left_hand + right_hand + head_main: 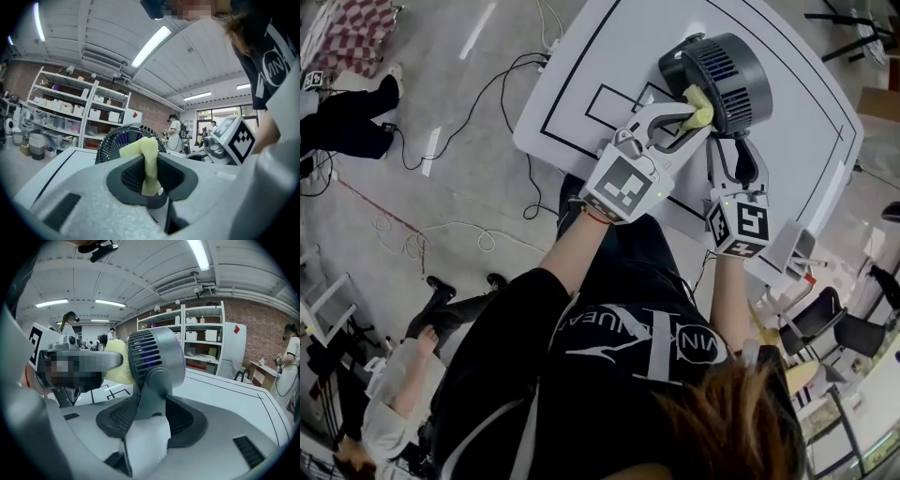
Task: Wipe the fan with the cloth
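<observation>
While right claw [737,161] clamps fan [727,67] low down, left claw [688,119] pinches cloth [701,107] against its side; wiping under way, most surfaces seemingly left.

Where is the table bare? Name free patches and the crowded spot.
Head view. Free: the table left of the fan, around the black rectangle; the strip right of the fan. Crowded: the near side, where the left gripper holds the cloth and the right gripper the fan's stand.
</observation>
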